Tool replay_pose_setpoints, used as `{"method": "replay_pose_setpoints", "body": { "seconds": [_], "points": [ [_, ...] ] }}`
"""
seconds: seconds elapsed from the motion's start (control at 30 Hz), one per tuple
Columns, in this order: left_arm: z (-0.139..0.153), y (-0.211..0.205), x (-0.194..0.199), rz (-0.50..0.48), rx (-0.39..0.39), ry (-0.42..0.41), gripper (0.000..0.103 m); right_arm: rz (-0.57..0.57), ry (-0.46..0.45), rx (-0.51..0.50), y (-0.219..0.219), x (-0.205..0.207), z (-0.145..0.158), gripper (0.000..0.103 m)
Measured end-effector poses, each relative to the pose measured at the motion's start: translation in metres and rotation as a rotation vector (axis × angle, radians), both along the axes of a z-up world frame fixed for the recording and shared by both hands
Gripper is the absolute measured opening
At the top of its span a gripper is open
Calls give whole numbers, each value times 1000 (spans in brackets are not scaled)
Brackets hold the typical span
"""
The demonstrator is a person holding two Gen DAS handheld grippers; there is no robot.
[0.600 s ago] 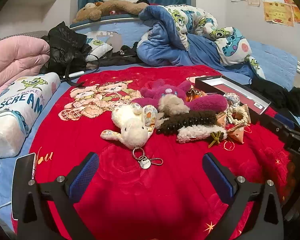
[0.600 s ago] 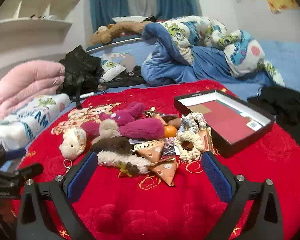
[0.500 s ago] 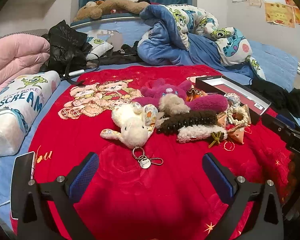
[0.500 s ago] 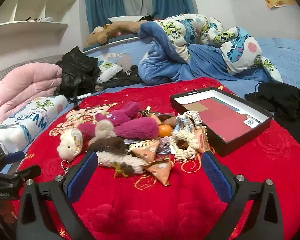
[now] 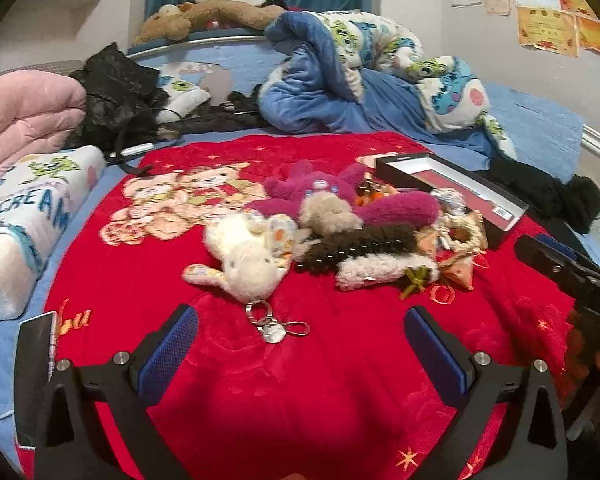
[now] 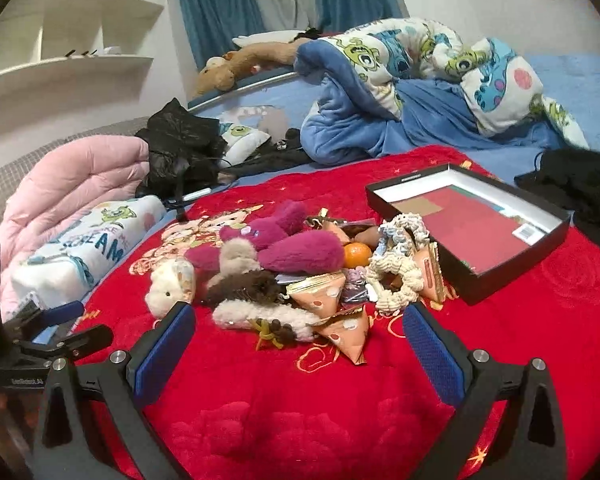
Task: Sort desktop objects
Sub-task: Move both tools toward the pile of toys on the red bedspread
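You can't read the tiny label (image 6: 525, 232) inside the black box (image 6: 500, 280), the orange (image 6: 356, 255) is half buried under the magenta plush (image 6: 300, 250), and the phone (image 5: 34, 376) runs behind your left claw's finger.

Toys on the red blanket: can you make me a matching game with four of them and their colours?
Things:
1. bunny plush
2. long fuzzy toy
3. little round fruit
4. open box

Colours:
a. orange
b. black outside
c. cream white
d. magenta

Pairs: 1-c, 2-d, 3-a, 4-b
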State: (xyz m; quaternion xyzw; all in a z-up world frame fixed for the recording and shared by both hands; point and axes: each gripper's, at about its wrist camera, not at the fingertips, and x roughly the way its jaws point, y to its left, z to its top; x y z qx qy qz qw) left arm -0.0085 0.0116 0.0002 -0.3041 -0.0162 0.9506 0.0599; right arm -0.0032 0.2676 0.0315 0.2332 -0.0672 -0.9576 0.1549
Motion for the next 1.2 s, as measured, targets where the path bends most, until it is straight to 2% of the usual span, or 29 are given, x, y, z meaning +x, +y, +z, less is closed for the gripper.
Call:
{"method": "replay_pose_setpoints", "body": {
  "seconds": [0.1,0.2,0.37,0.5,0.6,0.77,0.83,1.0,1.13,1.2],
  "points": [
    [-1,-1,-2,-10,45,-15,103,-22,5,27,-3,2,1,103],
    [-2,-1,-5,-15,74,-31,103,-19,-12,4,2,-1,0,103],
    [-6,-4,-11,14,86,-59,103,-30,-14,-8,10,-2,0,103],
    [-10,-5,-15,-8,110,-83,103,-31,-1,-5,12,2,2,103],
    [-11,-3,-17,-4,105,-86,103,-36,2,0,13,3,2,103],
    [-14,0,-18,43,51,-83,103,-37,3,4,14,3,3,103],
    [-15,1,-20,29,44,-84,103,-37,-3,1,14,3,4,103],
    [-17,6,-23,-5,71,-95,103,-34,-17,-78,16,3,16,103],
    [-19,5,-26,5,88,-99,103,-48,-26,9,11,-1,10,103],
    [-20,6,-29,7,89,-106,103,-35,-20,13,10,-3,7,103]
  ]
}}
